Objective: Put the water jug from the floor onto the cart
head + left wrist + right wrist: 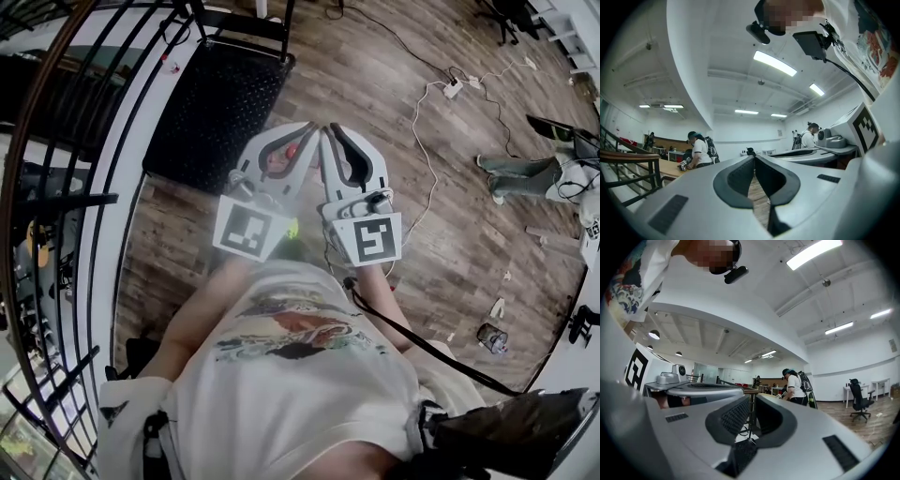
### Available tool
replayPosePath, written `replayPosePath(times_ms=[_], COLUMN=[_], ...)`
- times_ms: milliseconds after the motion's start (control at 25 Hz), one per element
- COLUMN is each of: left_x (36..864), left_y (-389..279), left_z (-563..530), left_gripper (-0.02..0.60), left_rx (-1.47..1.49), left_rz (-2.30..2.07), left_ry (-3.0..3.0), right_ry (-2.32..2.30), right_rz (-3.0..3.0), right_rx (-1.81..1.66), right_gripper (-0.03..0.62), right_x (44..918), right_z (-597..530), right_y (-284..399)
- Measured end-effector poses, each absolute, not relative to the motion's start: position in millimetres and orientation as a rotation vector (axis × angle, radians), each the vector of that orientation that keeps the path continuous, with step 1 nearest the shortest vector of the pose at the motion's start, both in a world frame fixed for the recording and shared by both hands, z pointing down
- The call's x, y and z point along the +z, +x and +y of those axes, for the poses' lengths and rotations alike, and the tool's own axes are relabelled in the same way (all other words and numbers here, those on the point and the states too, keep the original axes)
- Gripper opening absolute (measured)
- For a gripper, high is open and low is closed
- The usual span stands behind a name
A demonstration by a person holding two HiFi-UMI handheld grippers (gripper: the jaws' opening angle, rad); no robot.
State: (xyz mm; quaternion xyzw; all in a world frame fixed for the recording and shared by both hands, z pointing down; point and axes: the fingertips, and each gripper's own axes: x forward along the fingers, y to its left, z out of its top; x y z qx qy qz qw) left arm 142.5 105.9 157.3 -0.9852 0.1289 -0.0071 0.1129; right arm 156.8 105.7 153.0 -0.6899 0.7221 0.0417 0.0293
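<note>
- Writing: only black-and-white square codes on the left marker cube (248,230) and right marker cube (370,239), no words on either
- My shirt (291,375) has a colour graphic, smeared, no letters I can make out
- Water jug: can't tell where it is, none of my three views shows it
- Left gripper (312,129) (753,157): jaw tips pressed together with nothing pinched, and floorboards show through the slot behind the tips
- Right gripper (329,129) (752,397): jaws closed and empty, with a railing post showing past the pads
- Both grippers sit side by side with tips near each other, over the wooden floor (450,234), just beside the black mat (220,103)
- Red bit (292,150) seen through the left gripper's loop, can't identify it
- Green blur (292,227) between the cubes, can't identify it
- Small round container (490,337) on the floor at lower right, contents too small to tell
- Dark railing (84,187) is cut off by the left edge
- White cable with a power strip (453,89) lies on the floor, far side
- Person in white shirt with backpack (699,150) (794,387) stands at a table, and what lies on it is too small to tell
</note>
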Motion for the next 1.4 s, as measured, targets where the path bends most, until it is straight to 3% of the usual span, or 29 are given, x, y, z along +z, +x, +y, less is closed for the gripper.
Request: replayPosePath(times_ms=[280, 880, 1240, 1400], left_x=[157, 165, 272, 346], left_y=[139, 149, 181, 189], left_z=[92, 35, 12, 19], left_gripper=[0.012, 0.012, 0.012, 0.014], left_rx=[-0.084, 0.129, 0.138, -0.105], left_rz=[0.251, 0.078, 0.140, 0.050], left_ry=[-2.920, -3.109, -3.174, -3.056], right_ry=[-2.191, -2.402, -2.407, -2.374], right_rz=[2.148, 1.946, 1.978, 2.013], right_rx=[0.095, 0.135, 0.058, -0.002], right_gripper=[0.031, 0.031, 0.031, 0.032], right_x=[150, 166, 273, 332], right_z=[91, 40, 18, 18], right_y=[155, 165, 198, 212])
